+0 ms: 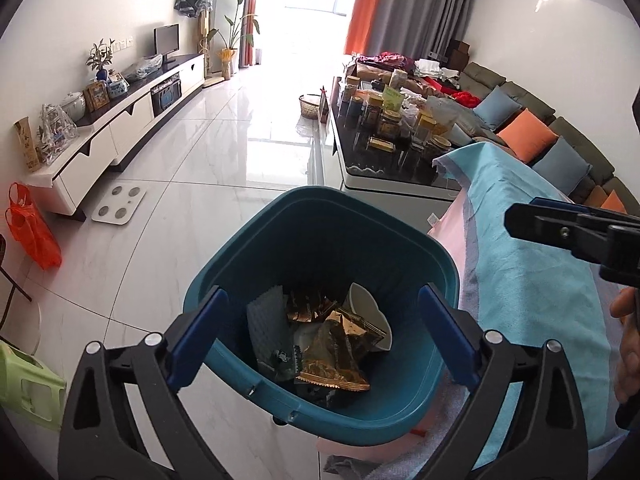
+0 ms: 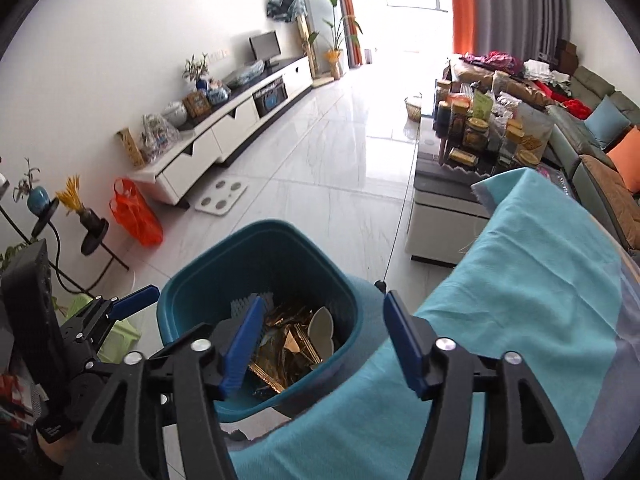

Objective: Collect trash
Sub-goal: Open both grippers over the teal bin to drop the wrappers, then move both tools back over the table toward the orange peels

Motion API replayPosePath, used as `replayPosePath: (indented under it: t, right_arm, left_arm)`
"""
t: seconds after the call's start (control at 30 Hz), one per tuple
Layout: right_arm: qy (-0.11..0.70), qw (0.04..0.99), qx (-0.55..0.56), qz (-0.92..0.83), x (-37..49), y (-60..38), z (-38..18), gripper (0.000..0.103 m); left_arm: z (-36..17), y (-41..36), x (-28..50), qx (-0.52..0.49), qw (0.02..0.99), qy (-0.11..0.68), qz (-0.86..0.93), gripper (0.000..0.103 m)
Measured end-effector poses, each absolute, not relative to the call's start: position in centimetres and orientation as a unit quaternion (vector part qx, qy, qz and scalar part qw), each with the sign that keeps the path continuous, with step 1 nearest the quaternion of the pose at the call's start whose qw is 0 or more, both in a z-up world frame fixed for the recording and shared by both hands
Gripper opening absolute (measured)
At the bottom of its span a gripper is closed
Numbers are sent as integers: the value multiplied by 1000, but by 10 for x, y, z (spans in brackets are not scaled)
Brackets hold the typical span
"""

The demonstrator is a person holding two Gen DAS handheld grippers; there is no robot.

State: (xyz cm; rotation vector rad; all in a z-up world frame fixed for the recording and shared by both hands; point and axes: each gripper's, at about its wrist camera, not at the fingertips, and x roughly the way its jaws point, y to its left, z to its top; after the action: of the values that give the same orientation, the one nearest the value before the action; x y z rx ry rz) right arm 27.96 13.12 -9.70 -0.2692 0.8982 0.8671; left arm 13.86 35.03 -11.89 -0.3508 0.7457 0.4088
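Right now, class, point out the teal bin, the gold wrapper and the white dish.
teal bin (image 1: 320, 204): left wrist view, far rim.
gold wrapper (image 1: 340, 354): left wrist view, middle.
white dish (image 2: 322, 326): right wrist view, inner face.

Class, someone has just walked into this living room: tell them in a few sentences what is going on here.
A person is collecting trash with a handheld gripper in each hand. Both the left gripper and the right gripper hang open and empty over a teal bin on the floor beside a teal cloth. The bin already holds snack wrappers and a white dish-like piece.
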Motion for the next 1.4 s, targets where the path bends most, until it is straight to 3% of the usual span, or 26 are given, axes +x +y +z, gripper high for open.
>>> replayPosePath:
  t: [0.63, 0.93, 1.4]
  right_arm:
    - [324, 872, -39, 365, 240, -6, -39, 96]
    - [271, 910, -15, 312, 208, -84, -32, 96]
    - [190, 961, 18, 200, 162, -192, -26, 96]
  left_arm:
    - [-14, 266, 87, -126, 940, 245, 200, 97]
    - [30, 192, 69, -93, 966, 186, 153, 97]
    - [43, 71, 55, -55, 988, 141, 40, 97]
